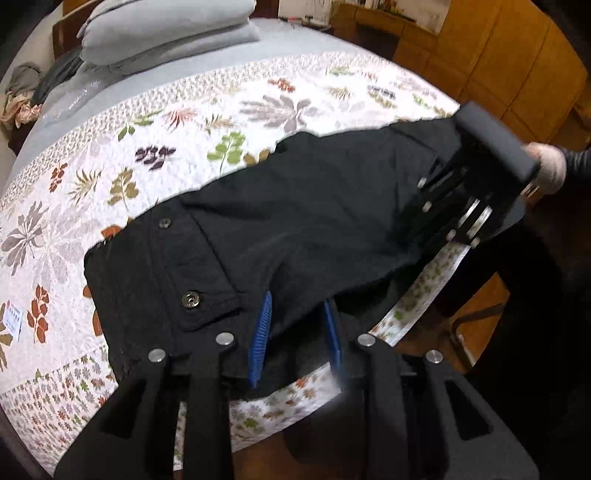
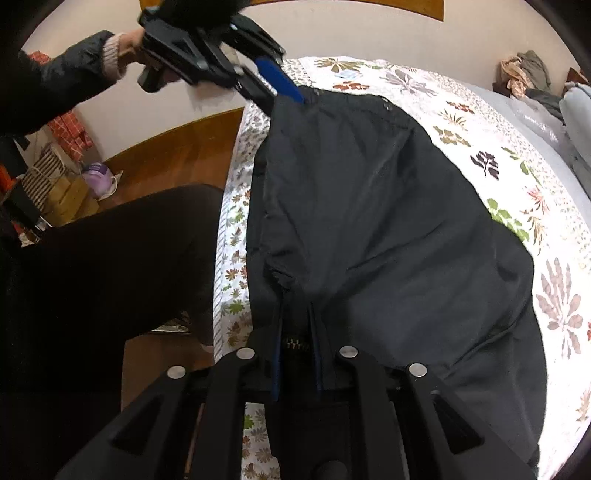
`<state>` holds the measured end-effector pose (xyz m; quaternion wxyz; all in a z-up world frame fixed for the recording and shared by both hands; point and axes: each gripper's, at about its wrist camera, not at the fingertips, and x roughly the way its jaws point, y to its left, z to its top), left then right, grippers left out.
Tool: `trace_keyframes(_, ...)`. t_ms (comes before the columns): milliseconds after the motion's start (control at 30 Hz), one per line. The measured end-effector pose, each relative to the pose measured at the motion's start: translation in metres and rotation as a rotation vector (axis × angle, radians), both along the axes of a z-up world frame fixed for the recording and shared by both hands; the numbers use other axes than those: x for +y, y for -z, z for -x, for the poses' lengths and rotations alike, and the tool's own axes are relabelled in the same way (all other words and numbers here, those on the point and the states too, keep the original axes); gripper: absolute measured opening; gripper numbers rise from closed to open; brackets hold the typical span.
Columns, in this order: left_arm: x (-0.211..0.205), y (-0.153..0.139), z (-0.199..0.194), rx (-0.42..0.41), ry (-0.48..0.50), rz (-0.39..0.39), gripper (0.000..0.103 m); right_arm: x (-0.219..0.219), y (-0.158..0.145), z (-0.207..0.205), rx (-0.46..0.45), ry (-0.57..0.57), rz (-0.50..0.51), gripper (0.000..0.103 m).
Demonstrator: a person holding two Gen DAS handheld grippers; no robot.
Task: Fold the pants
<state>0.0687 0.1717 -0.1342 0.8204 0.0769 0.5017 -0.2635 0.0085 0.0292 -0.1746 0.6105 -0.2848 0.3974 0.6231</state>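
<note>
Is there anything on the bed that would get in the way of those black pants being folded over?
Nothing visible does. Both the left gripper and the right gripper already pinch the near edge of the pants. The quilt beyond them lies bare; the folded grey bedding sits far off at the head.

Black pants (image 1: 295, 206) spread across bed

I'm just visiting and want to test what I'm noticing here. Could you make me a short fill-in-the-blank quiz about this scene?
1. The black pants lie on a quilt printed with ____.
2. The left tool has finger pads coloured ____.
3. The right tool is shut on the ____.
4. Stacked at the bed's far end are grey ____.

Missing words: leaves; blue; pants; pillows
</note>
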Motion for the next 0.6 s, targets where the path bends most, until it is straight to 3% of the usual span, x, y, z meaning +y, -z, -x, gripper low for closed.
trace_keyframes(133,0.005,-0.029,-0.002,-0.041,0.009,0.167,0.041,0.000,0.004,0.001,-0.006,0.005,0.006,0.014)
trace_keyframes(233,0.007,-0.051,-0.007,-0.114,-0.034,0.209,0.070,0.001,0.009,0.005,-0.019,0.001,0.012,0.014)
trace_keyframes(267,0.006,-0.052,-0.013,-0.123,-0.050,0.206,0.075,0.000,0.009,0.005,-0.012,0.005,0.010,0.014)
trace_keyframes(400,-0.002,-0.026,-0.035,-0.072,-0.100,0.155,0.075,-0.006,0.006,-0.003,0.053,0.050,-0.022,0.023)
trace_keyframes(433,-0.003,-0.016,-0.038,-0.048,-0.111,0.149,0.075,-0.007,0.004,-0.003,0.063,0.065,-0.032,0.041)
trace_keyframes(500,-0.006,0.007,-0.045,-0.006,-0.145,0.138,0.075,-0.014,-0.003,-0.002,0.084,0.088,-0.066,0.059)
trace_keyframes(600,-0.006,0.035,-0.046,0.031,-0.176,0.103,0.075,-0.029,-0.015,-0.003,0.123,0.147,-0.113,0.059)
